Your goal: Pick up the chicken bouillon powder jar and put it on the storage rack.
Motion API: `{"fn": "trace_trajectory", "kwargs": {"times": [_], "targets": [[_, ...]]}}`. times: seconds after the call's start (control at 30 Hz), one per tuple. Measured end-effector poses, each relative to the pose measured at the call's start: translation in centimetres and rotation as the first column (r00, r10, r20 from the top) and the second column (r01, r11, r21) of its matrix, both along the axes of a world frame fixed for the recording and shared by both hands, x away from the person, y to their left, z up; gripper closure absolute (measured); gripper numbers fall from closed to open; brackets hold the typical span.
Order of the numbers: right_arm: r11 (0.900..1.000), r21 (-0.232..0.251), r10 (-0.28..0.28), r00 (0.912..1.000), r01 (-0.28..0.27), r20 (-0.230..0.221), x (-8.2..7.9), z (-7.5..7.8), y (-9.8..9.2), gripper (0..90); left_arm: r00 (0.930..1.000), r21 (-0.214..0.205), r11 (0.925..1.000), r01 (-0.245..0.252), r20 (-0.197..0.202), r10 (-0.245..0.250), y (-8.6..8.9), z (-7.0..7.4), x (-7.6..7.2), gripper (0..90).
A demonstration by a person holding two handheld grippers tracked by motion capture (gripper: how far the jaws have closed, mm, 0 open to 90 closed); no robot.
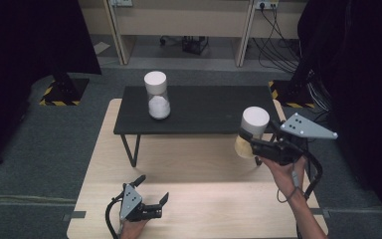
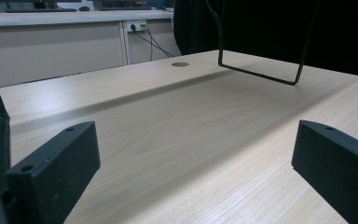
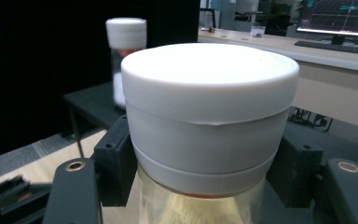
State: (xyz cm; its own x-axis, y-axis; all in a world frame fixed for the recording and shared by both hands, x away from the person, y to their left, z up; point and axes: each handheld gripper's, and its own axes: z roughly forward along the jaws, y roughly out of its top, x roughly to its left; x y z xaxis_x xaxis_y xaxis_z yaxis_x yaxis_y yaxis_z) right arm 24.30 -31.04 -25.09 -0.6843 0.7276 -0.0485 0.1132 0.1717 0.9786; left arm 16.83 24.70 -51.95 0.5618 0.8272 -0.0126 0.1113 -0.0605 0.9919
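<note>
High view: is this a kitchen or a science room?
Probably a lab or office workroom: a light wooden table on grey carpet, cables plugged into wall sockets, and a computer monitor on a desk behind.

- High view: fixed above the near edge of the wooden table (image 1: 189, 199), looking forward and down across it to the black shelf (image 1: 199, 112) at the far edge and the floor beyond
- Left gripper view: low, just over the tabletop near its near-left corner, looking along it to a shelf leg (image 2: 261, 70)
- Right gripper view: very close to the white-capped jar (image 3: 209, 116), facing the shelf; it shares the far jar (image 3: 126, 56) with the high view
</note>
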Motion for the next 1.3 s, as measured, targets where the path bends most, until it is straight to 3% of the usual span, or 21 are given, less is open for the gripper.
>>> {"fn": "trace_trajectory", "kwargs": {"times": [0.37,0.67,1.1,1.2,1.3], "targets": [[0.9967,0.011,-0.081,0.9967,0.081,-0.01,3.9,2.5,2.1,34.8,1.0,0.0,1.0,0.001,0.001,-0.001,0.0,0.0,0.0,0.2],[0.9891,0.013,-0.146,0.9891,0.146,-0.019,6.9,2.5,4.9,34.7,1.0,0.001,1.0,0.004,0.001,-0.004,0.0,0.0,0.0,0.2],[0.9803,-0.011,-0.197,0.9797,0.197,-0.036,9.3,2.2,7.9,34.7,1.0,0.0,1.0,-0.001,0.001,0.001,-0.1,0.0,0.0,0.2],[0.9764,-0.038,-0.214,0.9758,0.213,-0.043,10.0,2.1,8.8,34.6,1.0,0.0,1.0,0.0,0.0,0.0,0.0,0.0,0.0,0.2],[0.9747,-0.03,-0.223,0.9734,0.221,-0.053,10.4,1.8,9.1,34.6,1.0,-0.001,1.0,0.002,0.0,-0.002,0.0,0.0,0.0,0.2]]}}
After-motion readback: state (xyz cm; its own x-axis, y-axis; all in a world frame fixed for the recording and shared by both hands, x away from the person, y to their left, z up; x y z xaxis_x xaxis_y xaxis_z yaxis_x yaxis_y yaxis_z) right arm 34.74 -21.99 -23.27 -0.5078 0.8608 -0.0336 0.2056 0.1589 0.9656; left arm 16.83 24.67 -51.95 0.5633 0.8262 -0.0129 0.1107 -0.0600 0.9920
